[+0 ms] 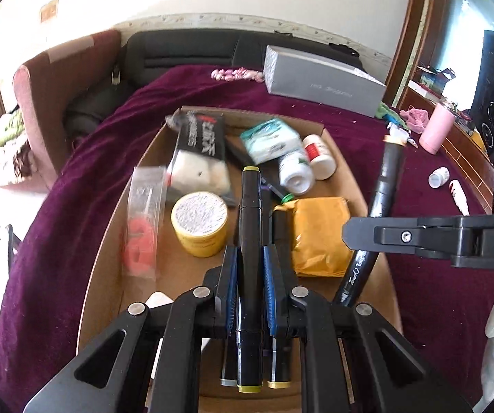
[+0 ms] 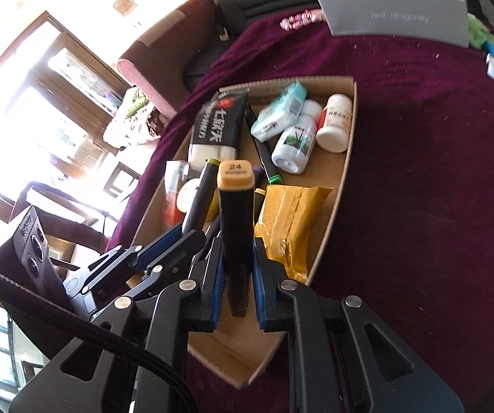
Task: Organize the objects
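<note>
**Lay both markers down beside the ones already boxed**

Left claw (image 1: pixel 250 275) is clamped on a black yellow-capped marker (image 1: pixel 249 206); right claw (image 2: pixel 236 272) is clamped on a black orange-capped marker (image 2: pixel 234 206). Both hover over the near end of the brown cardboard box (image 2: pixel 346 158) on the maroon-covered bed (image 2: pixel 419 172). I'd lower them flat before releasing, short of the white pill bottles (image 2: pixel 295 144) farther in.

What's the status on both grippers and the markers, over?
Left gripper shut on yellow-capped marker. Right gripper shut on orange-capped marker. Both over cardboard box; yellow packet and bottles crowd it.
</note>
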`<state>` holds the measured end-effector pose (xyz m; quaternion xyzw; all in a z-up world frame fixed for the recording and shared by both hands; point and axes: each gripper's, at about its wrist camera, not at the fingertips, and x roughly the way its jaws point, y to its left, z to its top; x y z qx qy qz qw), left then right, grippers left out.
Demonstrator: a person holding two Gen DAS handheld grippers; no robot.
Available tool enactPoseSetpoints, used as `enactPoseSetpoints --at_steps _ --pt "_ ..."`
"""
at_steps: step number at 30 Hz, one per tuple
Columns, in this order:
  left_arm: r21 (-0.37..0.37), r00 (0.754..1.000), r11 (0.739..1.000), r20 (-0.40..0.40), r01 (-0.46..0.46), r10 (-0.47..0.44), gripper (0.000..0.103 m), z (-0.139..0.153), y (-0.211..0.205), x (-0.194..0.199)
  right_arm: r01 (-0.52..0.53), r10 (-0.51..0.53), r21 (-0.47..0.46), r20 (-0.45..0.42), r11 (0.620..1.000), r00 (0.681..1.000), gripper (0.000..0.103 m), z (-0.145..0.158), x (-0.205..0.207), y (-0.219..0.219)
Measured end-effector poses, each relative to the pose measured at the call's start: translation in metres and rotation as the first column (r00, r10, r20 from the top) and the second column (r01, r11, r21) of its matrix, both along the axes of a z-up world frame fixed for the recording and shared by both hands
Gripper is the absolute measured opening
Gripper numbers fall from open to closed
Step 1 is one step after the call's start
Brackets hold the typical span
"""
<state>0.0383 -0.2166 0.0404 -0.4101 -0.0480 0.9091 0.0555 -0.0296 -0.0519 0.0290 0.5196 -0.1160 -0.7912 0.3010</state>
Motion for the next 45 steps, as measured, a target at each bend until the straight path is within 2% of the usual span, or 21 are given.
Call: enactPoseSetpoints --at_steps 8,15,20,21,22,23,24,25,26,28,30,33,36,38,42,45 --pt "0.028 0.999 0.999 0.028 -0.022 0.021 0.012 -0.010 -0.008 -0.004 -0.024 0.023 0.044 0.021 0.999 1.000 0.013 -0.018 -0.013 -0.023" --pt "0.047 0.998 0.997 0.043 -0.055 0.053 0.013 -0.014 -0.018 -0.009 0.021 -0.023 0.040 0.046 0.999 0.999 0.013 -0.034 -0.013 -0.016" --pt "0.087 0.998 0.995 0.037 -0.048 0.044 0.015 -0.011 -0.021 -0.004 0.039 -0.039 0.019 0.031 0.999 0.999 0.021 -0.030 -0.009 -0.009" --pt "0.101 0.999 0.994 0.019 -0.043 0.041 0.018 -0.008 -0.021 -0.001 0.044 -0.044 0.018 0.009 0.999 0.999 0.023 -0.025 -0.006 -0.006" --pt "0.111 0.999 0.993 0.002 -0.043 0.043 0.030 -0.004 -0.021 0.003 0.054 -0.053 0.017 -0.014 0.998 0.998 0.032 -0.019 -0.002 -0.003" --pt "0.120 0.998 0.991 -0.026 -0.049 0.053 0.049 0.002 -0.021 0.008 0.062 -0.062 0.014 -0.034 0.998 0.997 0.042 -0.015 0.002 0.000" --pt "0.123 0.997 0.991 -0.051 -0.058 0.064 0.060 0.007 -0.020 0.012 0.073 -0.073 0.007 -0.059 0.997 0.996 0.046 -0.009 0.006 0.004" --pt "0.118 0.994 0.991 -0.080 -0.069 0.079 0.076 0.013 -0.019 0.018 0.088 -0.087 0.001 -0.087 0.996 0.992 0.052 -0.003 0.011 0.009" --pt "0.102 0.987 0.990 -0.120 -0.094 0.106 0.080 0.021 -0.016 0.025 0.105 -0.104 0.003 -0.115 0.994 0.988 0.055 0.002 0.017 0.013" --pt "0.090 0.972 0.987 -0.186 -0.132 0.147 0.082 0.035 -0.012 0.039 0.145 -0.140 0.012 -0.172 0.989 0.975 0.057 0.011 0.028 0.021" --pt "0.089 0.953 0.982 -0.241 -0.169 0.186 0.090 0.051 -0.006 0.054 0.187 -0.176 0.025 -0.226 0.982 0.958 0.061 0.017 0.036 0.026" --pt "0.130 0.930 0.977 -0.306 -0.169 0.202 0.096 0.072 -0.003 0.073 0.238 -0.220 0.025 -0.296 0.971 0.929 0.069 0.027 0.052 0.033" --pt "0.192 0.917 0.967 -0.329 -0.167 0.224 0.102 0.084 -0.003 0.088 0.259 -0.228 0.034 -0.377 0.965 0.898 0.074 0.038 0.065 0.033" --pt "0.150 0.911 0.968 -0.335 -0.201 0.241 0.102 0.090 0.003 0.093 0.281 -0.231 0.053 -0.433 0.958 0.871 0.081 0.044 0.075 0.032" --pt "0.098 0.896 0.958 -0.339 -0.270 0.287 0.102 0.093 0.010 0.103 0.336 -0.236 0.102 -0.523 0.936 0.819 0.081 0.049 0.092 0.037" --pt "0.082 0.898 0.950 -0.312 -0.300 0.311 0.102 0.089 0.011 0.106 0.347 -0.239 0.111 -0.532 0.931 0.812 0.081 0.048 0.099 0.041"
